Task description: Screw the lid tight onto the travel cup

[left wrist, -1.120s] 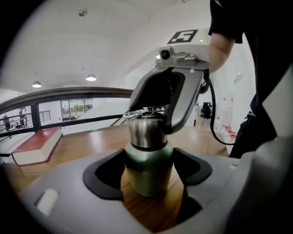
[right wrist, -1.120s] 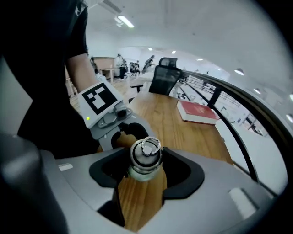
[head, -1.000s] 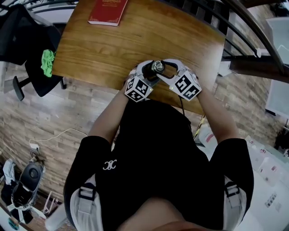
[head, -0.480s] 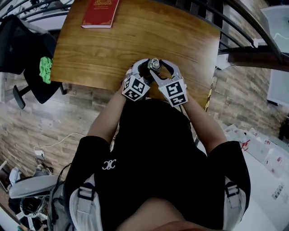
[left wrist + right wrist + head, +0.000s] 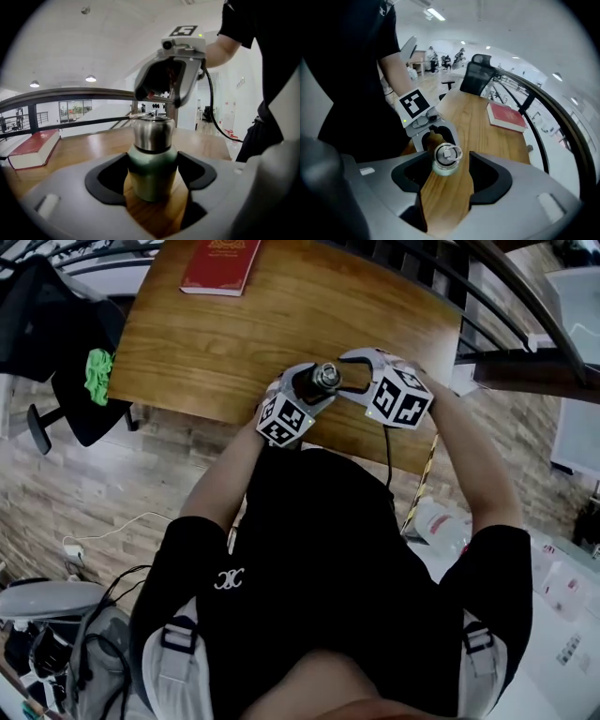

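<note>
The travel cup (image 5: 150,176) has a green body and a steel lid (image 5: 151,135) with a ring on top. It stands upright near the wooden table's (image 5: 234,334) front edge. My left gripper (image 5: 151,178) is shut on the green body, a pad pressing each side. My right gripper (image 5: 448,174) hangs just above the lid (image 5: 448,154), looking down on it. Its jaws stand apart on either side with small gaps, touching nothing. In the head view the cup (image 5: 324,378) sits between the left gripper (image 5: 298,397) and the right gripper (image 5: 361,381).
A red book (image 5: 221,263) lies at the table's far left corner. A dark curved railing (image 5: 506,296) runs behind the table. An office chair with a green cloth (image 5: 97,371) stands off the table's left side. The person's body is close against the front edge.
The right gripper swung in toward the person half a second ago and has now swung back out to the right over the lid. The left gripper kept its hold on the cup.
</note>
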A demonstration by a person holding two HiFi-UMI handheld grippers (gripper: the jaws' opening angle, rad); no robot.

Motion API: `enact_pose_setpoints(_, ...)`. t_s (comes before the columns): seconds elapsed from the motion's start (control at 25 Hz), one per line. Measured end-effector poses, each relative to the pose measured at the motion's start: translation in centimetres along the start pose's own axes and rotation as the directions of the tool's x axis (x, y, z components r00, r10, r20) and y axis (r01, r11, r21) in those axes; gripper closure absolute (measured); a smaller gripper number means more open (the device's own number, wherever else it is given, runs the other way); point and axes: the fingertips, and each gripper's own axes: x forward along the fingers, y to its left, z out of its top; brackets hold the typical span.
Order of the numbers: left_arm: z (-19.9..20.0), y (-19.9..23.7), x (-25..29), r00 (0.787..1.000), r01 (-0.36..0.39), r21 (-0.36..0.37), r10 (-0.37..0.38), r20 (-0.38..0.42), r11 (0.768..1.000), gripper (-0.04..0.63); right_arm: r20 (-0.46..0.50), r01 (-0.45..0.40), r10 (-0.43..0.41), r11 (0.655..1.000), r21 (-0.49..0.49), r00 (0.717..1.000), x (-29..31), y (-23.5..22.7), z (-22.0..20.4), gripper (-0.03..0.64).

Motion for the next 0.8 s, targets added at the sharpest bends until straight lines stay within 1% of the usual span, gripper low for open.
enact_pose_setpoints(0.08, 0.0, 0.0, 0.0, 1.000, 0.001, 0.000, -0.001, -0.002, 1.000, 0.210, -0.074, -0.067, 0.057, 0.988, -0.139, 0.996, -0.2, -0.4, 0.9, 0.397)
enact_pose_setpoints(0.12, -0.1, 0.0, 0.0, 1.000, 0.001, 0.000, -0.001, -0.003, 1.000, 0.210, -0.117, -0.106, 0.082, 0.970, -0.220, 0.990, 0.0, -0.2, 1.3, 0.397)
enact_pose_setpoints(0.16, -0.1, 0.0, 0.1, 1.000, 0.002, -0.001, -0.002, -0.004, 1.000, 0.210, -0.165, -0.149, 0.102, 0.940, -0.306, 0.981, 0.2, 0.1, 1.6, 0.397)
enact_pose_setpoints(0.2, 0.0, 0.0, 0.1, 1.000, 0.003, -0.001, -0.003, -0.004, 1.000, 0.210, -0.216, -0.196, 0.118, 0.900, -0.389, 0.969, 0.5, 0.5, 1.6, 0.397)
enact_pose_setpoints(0.24, 0.0, -0.1, 0.1, 1.000, 0.005, 0.002, -0.005, -0.005, 1.000, 0.210, -0.268, -0.246, 0.131, 0.852, -0.462, 0.955, 0.8, 1.1, 1.5, 0.397)
enact_pose_setpoints(0.32, 0.0, -0.1, 0.2, 1.000, 0.013, 0.019, -0.013, -0.011, 1.000, 0.212, -0.357, -0.337, 0.145, 0.754, -0.565, 0.923, 1.4, 2.1, 0.6, 0.397)
enact_pose_setpoints(0.36, 0.0, -0.2, 0.2, 1.000, 0.019, 0.034, -0.018, -0.017, 0.999, 0.212, -0.388, -0.366, 0.141, 0.711, -0.601, 0.911, 1.7, 2.4, 0.0, 0.397)
enact_pose_setpoints(0.44, -0.2, -0.3, 0.2, 0.999, 0.029, 0.056, -0.027, -0.030, 0.998, 0.212, -0.415, -0.389, 0.119, 0.644, -0.659, 0.902, 2.4, 2.5, -0.6, 0.397)
enact_pose_setpoints(0.52, -0.3, -0.3, 0.2, 0.999, 0.034, 0.059, -0.032, -0.035, 0.998, 0.212, -0.420, -0.391, 0.098, 0.596, -0.702, 0.902, 3.0, 2.2, -1.0, 0.397)
enact_pose_setpoints(0.56, -0.3, -0.3, 0.2, 0.999, 0.033, 0.056, -0.031, -0.034, 0.998, 0.212, -0.421, -0.393, 0.094, 0.581, -0.713, 0.902, 3.3, 2.1, -1.1, 0.397)
enact_pose_setpoints(0.6, -0.3, -0.2, 0.2, 0.999, 0.031, 0.052, -0.029, -0.033, 0.998, 0.212, -0.422, -0.397, 0.098, 0.576, -0.714, 0.901, 3.4, 2.0, -1.2, 0.397)
enact_pose_setpoints(0.64, -0.3, -0.2, 0.1, 0.999, 0.029, 0.046, -0.028, -0.031, 0.999, 0.212, -0.422, -0.401, 0.108, 0.582, -0.707, 0.900, 3.4, 1.9, -1.2, 0.397)
enact_pose_setpoints(0.72, -0.4, -0.1, 0.0, 0.999, 0.028, 0.026, -0.027, -0.031, 0.999, 0.212, -0.417, -0.401, 0.128, 0.619, -0.675, 0.900, 3.5, 1.9, -0.9, 0.397)
enact_pose_setpoints(0.8, -0.6, 0.0, -0.1, 0.999, 0.028, -0.007, -0.029, -0.031, 1.000, 0.212, -0.397, -0.388, 0.152, 0.678, -0.624, 0.905, 3.5, 2.1, -0.6, 0.397)
